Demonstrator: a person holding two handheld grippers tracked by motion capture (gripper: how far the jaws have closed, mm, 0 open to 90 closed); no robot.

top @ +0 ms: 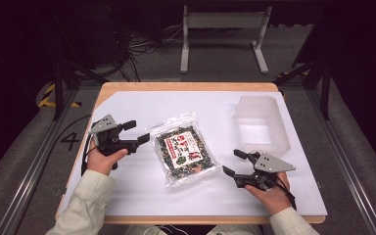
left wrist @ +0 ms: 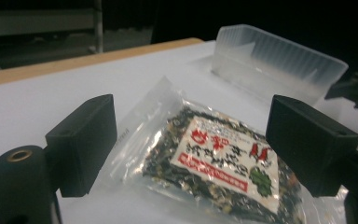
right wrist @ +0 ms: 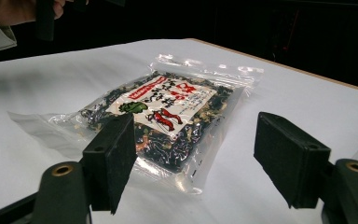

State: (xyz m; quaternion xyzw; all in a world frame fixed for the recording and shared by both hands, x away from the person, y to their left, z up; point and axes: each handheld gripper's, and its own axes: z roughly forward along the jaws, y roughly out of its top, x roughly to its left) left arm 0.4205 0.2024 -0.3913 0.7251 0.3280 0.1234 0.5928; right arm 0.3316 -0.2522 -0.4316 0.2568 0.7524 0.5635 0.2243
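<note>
A clear plastic packet of dark dried food [top: 183, 150] with a white and red label lies flat in the middle of the white sheet. My left gripper [top: 137, 132] hovers just left of the packet, jaws open and pointing at its upper left edge. In the left gripper view the packet [left wrist: 214, 158] lies between and beyond the empty jaws. My right gripper [top: 235, 163] rests low at the packet's right, open, aimed at its lower right corner. The right gripper view has the packet [right wrist: 163, 109] ahead of the jaws, with nothing between them.
A translucent plastic tub [top: 261, 125] stands empty at the back right of the sheet, seen also as the tub [left wrist: 279, 60] behind the packet. The white sheet [top: 142, 196] covers a wooden table [top: 186, 86]. A metal stand [top: 223, 29] and cables lie on the floor beyond.
</note>
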